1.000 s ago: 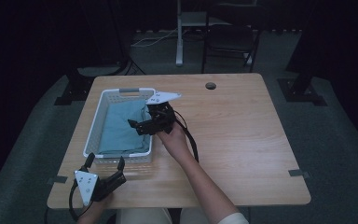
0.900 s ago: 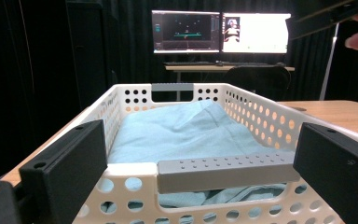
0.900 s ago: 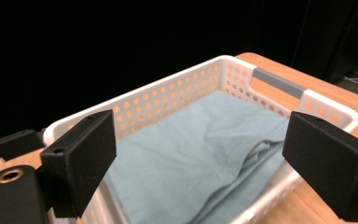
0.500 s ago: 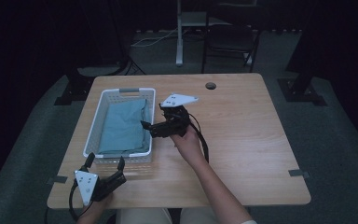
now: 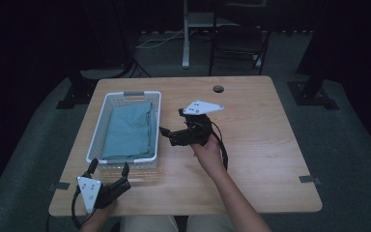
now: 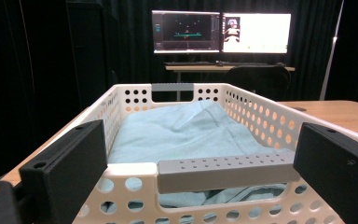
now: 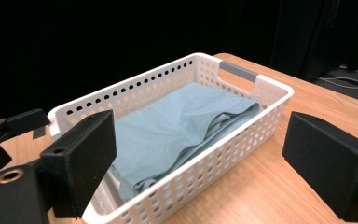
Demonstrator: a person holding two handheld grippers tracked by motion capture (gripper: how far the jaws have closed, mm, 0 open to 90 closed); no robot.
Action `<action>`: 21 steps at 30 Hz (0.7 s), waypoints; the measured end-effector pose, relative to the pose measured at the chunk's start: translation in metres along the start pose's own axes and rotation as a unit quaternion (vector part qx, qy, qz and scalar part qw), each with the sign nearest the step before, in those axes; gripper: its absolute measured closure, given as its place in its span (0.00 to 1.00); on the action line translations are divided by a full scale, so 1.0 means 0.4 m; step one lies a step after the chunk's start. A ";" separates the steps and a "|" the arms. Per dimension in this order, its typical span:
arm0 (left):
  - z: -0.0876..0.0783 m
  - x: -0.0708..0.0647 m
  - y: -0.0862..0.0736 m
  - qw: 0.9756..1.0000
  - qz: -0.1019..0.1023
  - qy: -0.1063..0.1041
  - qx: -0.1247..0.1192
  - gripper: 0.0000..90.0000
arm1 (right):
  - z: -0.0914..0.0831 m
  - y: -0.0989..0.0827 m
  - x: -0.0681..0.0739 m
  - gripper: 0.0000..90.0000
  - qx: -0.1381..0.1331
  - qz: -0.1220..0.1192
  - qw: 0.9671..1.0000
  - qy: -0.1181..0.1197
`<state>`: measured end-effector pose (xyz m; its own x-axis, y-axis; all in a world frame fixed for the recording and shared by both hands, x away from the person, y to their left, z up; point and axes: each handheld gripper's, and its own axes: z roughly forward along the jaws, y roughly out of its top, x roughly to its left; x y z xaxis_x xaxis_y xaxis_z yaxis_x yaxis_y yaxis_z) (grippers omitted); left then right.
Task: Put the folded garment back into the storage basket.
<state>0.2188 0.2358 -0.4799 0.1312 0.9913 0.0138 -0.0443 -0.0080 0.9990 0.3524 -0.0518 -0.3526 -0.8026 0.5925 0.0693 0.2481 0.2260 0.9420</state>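
Standing wide apart with nothing between them, the jaws of the right gripper [image 5: 170, 137] point toward 9 o'clock in the high view, at the long side wall of the white basket [image 5: 92, 143], and stop just short of it above the table [image 5: 265, 140]. The right hand [image 5: 207, 151] grips the body from the 5 o'clock side, forearm running back to the near table edge; the grey plate sits level on top of the tool. The left gripper [image 5: 108, 167] has its jaws equally spread and empty, aimed toward 1 o'clock at the basket's near end wall, close to it but not touching; its hand rests at the near left corner of the table.

Compared with one second ago, the right gripper has withdrawn from over the basket interior, travelling toward 3 o'clock until it is fully outside the rim. Its jaw spacing is unchanged. The left gripper has held its place.

The basket lies at 9 o'clock from the table centre, long axis running from 6 to 12 o'clock, with a grey handle bar [image 6: 226, 171] at the near end. Inside it lies a folded light-blue cloth [image 5: 128, 131], covering most of the floor, its folded edges stacked along the 3 o'clock wall. The cloth sits below the rim and is touched by neither gripper.
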 end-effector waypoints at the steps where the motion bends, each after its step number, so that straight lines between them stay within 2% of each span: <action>1: 0.000 0.000 0.000 1.000 0.000 0.000 0.000 0.05 | -0.006 -0.003 -0.002 0.11 0.000 0.000 1.000 0.002; 13: -0.001 0.000 0.000 1.000 0.000 0.003 -0.001 0.05 | -0.084 -0.041 -0.039 0.11 -0.008 0.020 1.000 -0.018; 21: 0.000 -0.001 0.000 1.000 0.000 0.003 0.000 0.05 | -0.120 -0.062 -0.052 0.11 -0.009 0.024 0.999 -0.028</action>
<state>0.2187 0.2356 -0.4799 0.1252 0.9921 0.0126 -0.0445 -0.0070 0.9990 0.3368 -0.1067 -0.3617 -0.7584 0.6446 0.0967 0.2755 0.1826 0.9438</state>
